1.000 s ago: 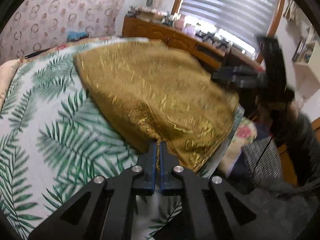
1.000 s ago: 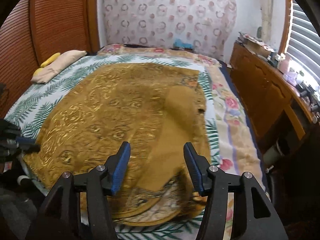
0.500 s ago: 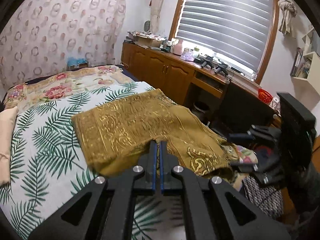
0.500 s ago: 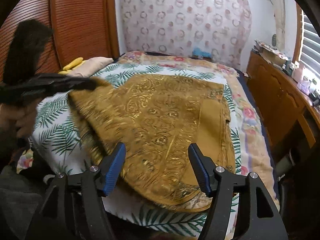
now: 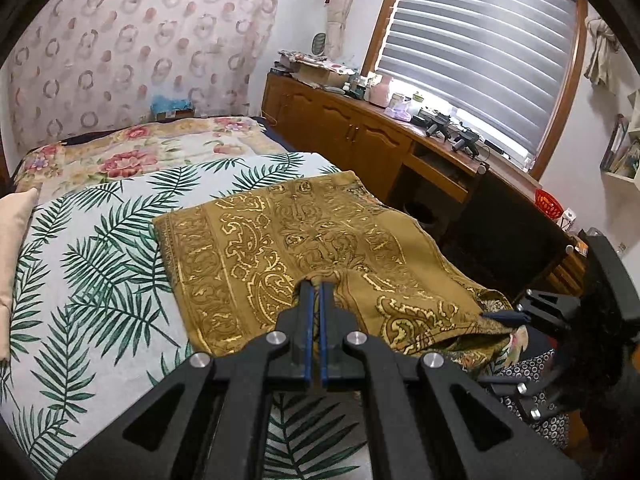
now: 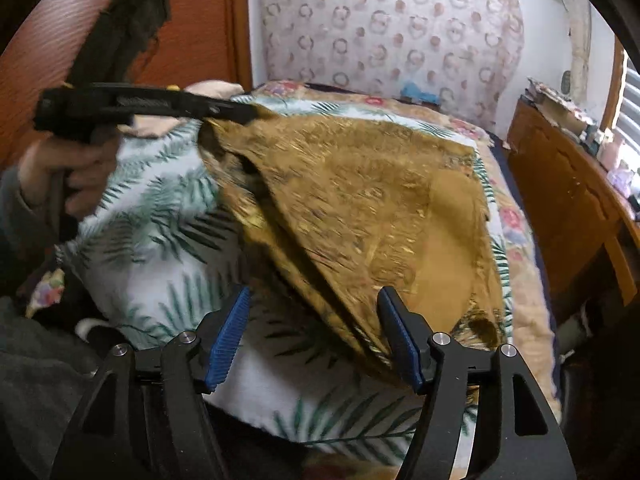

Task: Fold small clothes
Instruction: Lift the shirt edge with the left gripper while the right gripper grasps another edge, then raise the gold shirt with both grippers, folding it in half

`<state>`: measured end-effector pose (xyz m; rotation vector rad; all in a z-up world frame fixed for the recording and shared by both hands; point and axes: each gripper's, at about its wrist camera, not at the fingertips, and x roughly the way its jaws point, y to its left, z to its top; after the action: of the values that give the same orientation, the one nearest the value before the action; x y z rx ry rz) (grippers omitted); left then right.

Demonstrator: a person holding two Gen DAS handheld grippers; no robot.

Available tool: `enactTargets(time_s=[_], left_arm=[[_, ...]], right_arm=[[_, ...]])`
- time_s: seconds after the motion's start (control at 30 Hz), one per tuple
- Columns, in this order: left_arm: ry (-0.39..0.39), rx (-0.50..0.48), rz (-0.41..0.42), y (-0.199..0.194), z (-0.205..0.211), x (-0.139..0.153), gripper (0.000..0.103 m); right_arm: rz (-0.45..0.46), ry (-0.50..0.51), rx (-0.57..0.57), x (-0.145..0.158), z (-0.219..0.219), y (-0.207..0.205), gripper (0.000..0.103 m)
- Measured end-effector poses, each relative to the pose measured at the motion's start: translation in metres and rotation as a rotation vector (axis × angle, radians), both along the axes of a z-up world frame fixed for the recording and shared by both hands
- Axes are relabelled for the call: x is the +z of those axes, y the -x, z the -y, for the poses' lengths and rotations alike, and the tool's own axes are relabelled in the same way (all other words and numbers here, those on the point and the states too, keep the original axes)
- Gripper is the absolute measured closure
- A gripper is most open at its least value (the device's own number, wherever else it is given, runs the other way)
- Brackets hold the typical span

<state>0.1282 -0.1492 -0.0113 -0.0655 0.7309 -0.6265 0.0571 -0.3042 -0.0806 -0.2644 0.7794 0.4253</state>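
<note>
So our left gripper [image 5: 316, 300] stays clamped on the gold paisley cloth [image 5: 304, 240], dragging that corner up and across; right gripper [image 6: 314, 336] just widened, empty, so the fold's underway.

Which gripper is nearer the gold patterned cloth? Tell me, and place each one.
Left. The left gripper is shut on the gold patterned cloth's edge, lifting it off the bed. The right gripper is open, its pads on either side of the near corner, not pressing it.
</note>
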Motion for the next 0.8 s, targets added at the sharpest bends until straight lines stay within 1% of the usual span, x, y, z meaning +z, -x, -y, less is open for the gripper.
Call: enactTargets(time_s=[0.03,0.3,0.33,0.37,0.4,0.43,0.47,0.5,0.53,0.57,0.63,0.8], left_arm=[[0.0,0.002,0.001,0.001,0.0,0.0,0.103],[0.002,0.012,0.022,0.008,-0.006,0.007,0.103],[0.001,0.013,0.022,0.008,-0.007,0.007,0.103],[0.0,0.016,0.026,0.009,-0.008,0.008,0.103],[0.002,0.016,0.027,0.01,-0.008,0.009,0.103],[0.003,0.017,0.028,0.013,-0.009,0.01,0.103],[0.0,0.021,0.034,0.015,-0.01,0.012,0.103],[-0.004,0.025,0.039,0.016,-0.01,0.013,0.103],[-0.008,0.032,0.045,0.017,-0.011,0.015,0.103],[-0.01,0.039,0.05,0.019,-0.013,0.017,0.103],[-0.009,0.051,0.057,0.021,-0.016,0.021,0.103],[0.007,0.085,0.073,0.023,-0.032,0.033,0.102]], right_arm=[[-0.001,0.022,-0.025,-0.004,0.011,-0.007,0.035],[-0.001,0.038,-0.066,-0.009,0.034,-0.015,0.036],[0.0,0.042,-0.063,-0.008,0.035,-0.017,0.038],[0.006,0.056,-0.058,-0.008,0.035,-0.018,0.047],[0.006,0.056,-0.058,-0.008,0.035,-0.018,0.053],[0.005,0.059,-0.052,-0.009,0.035,-0.019,0.067],[0.003,0.047,-0.036,-0.008,0.036,-0.02,0.074],[0.005,0.037,-0.031,-0.006,0.037,-0.022,0.086],[0.019,0.023,-0.028,0.001,0.036,-0.024,0.089],[0.019,0.023,-0.028,0.001,0.036,-0.024,0.092],[0.052,0.023,-0.03,0.01,0.034,-0.025,0.095],[0.146,0.01,-0.028,0.044,0.027,-0.047,0.096]])
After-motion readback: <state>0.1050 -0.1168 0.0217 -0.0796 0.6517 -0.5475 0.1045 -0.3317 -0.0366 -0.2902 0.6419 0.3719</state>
